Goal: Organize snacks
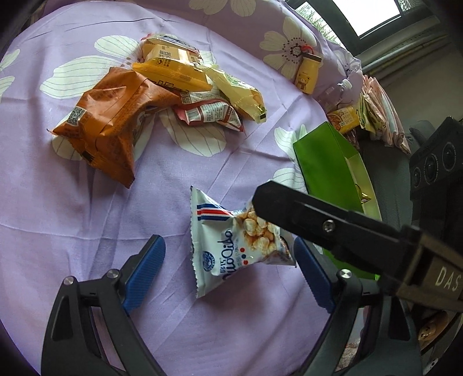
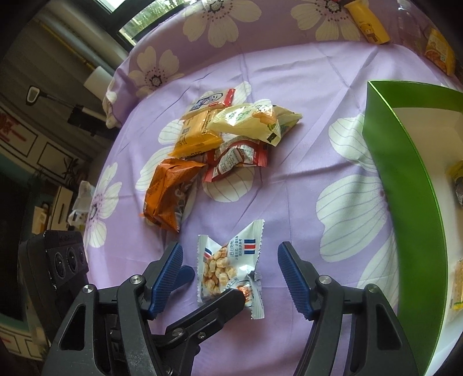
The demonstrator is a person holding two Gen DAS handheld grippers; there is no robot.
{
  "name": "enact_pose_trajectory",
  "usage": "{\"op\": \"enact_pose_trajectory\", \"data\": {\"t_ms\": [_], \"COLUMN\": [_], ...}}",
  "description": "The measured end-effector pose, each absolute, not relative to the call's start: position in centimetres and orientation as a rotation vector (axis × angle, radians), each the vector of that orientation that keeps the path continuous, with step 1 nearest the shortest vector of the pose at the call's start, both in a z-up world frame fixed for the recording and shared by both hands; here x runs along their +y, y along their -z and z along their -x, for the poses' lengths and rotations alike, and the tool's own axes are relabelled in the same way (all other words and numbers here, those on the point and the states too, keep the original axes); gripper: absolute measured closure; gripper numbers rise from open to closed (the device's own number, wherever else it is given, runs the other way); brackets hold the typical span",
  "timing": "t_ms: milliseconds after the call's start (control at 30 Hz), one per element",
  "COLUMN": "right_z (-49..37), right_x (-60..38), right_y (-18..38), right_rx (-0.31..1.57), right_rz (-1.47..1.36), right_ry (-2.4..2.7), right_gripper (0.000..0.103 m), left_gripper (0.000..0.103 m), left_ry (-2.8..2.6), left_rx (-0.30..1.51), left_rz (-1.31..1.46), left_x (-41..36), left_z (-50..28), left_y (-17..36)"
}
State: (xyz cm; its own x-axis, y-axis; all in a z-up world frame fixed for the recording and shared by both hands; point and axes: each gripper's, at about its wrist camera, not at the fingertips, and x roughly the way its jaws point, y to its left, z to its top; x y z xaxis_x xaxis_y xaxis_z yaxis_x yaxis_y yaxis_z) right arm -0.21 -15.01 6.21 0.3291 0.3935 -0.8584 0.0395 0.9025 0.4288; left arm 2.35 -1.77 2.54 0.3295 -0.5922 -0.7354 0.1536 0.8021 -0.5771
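Daylight pours through a window (image 1: pixel 373 14) at the top right of the left view, bright white behind a dark frame, and it falls across a purple cloth (image 1: pixel 86 202) printed with big cream flowers that fills most of both views. In the right view another strip of window (image 2: pixel 141 17) shows green outside at the top left, with pipes (image 2: pixel 72 37) running slantwise beneath it. Down that dim left side sit a white roll (image 2: pixel 97 81), a small potted plant (image 2: pixel 71 170) and pale panelled furniture (image 2: pixel 55 156), all in shadow beside the sunlit cloth.
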Motion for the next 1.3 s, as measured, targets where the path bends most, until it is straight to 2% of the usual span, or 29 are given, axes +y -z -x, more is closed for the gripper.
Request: {"op": "enact_pose_trajectory", "data": {"t_ms": [167, 500, 900, 1300], "right_z": [0.3, 0.3, 0.8, 2.0], "right_x": [-14.7, -14.2, -13.5, -13.0], "right_y": [-5.9, -5.5, -6.7, -10.7], "right_rx": [1.232, 1.256, 1.232, 1.102], "right_rz": [-0.397, -0.388, -0.374, -0.388], "right_ry": [-0.242, -0.265, -0.267, -0.313], "right_gripper": [0.037, 0.041, 0.041, 0.041], "left_gripper": [0.013, 0.035, 0.036, 0.036], "left_ry": [0.522, 0.578, 0.537, 0.488], "left_rx": [1.135, 1.146, 1.048, 0.881], "left_rz": [0.43, 0.453, 0.395, 0.298], "left_x": [-2.2, -2.6, -2.8, -2.9], "left_z": [-2.1, -2.0, -0.8, 0.8], "left_y": [-2.6, -2.6, -4.6, -8.8]}}
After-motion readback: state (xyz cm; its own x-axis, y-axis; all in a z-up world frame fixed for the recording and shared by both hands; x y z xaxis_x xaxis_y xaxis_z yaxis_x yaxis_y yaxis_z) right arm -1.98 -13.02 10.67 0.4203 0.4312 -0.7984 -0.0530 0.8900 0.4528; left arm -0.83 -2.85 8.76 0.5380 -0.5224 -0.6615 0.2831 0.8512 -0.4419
